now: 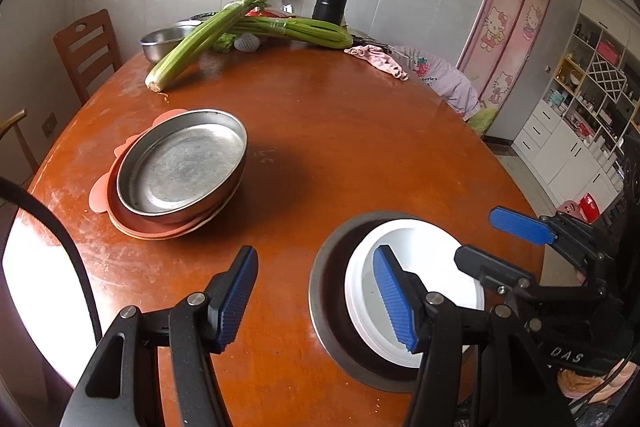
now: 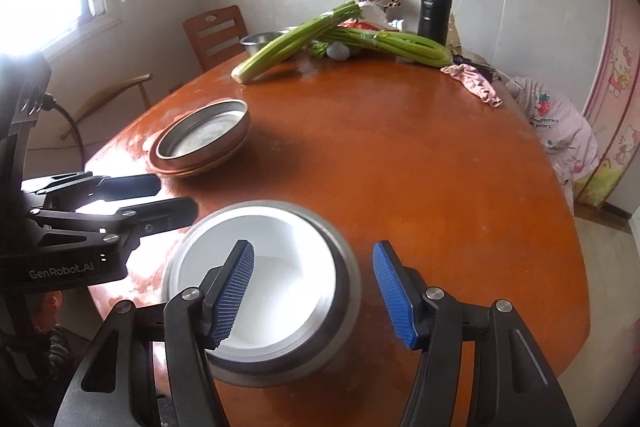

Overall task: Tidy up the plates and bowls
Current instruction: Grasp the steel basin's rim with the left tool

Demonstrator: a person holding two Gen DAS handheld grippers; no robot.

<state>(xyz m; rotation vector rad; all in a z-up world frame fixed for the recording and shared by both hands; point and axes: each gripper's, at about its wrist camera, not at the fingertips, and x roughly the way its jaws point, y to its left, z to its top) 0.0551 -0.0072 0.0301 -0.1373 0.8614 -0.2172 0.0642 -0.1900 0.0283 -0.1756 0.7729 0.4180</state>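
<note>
Currently both grippers point down at the table (image 1: 360, 131). Left gripper (image 1: 316, 297): jaws part-open, empty, over bare wood beside the nested bowls. Right gripper (image 2: 314, 293): jaws part-open, straddling the bowls' rim, not pressing. One white bowl (image 2: 276, 267) inside one steel bowl (image 2: 344, 291). Farther left, one steel pan (image 1: 184, 163) atop stacked reddish plates (image 1: 132, 223). Two celery bunches (image 1: 200, 39).

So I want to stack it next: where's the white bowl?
The white bowl sits nested inside a steel bowl at the wooden table's near edge, in front of both grippers in both wrist views.
</note>
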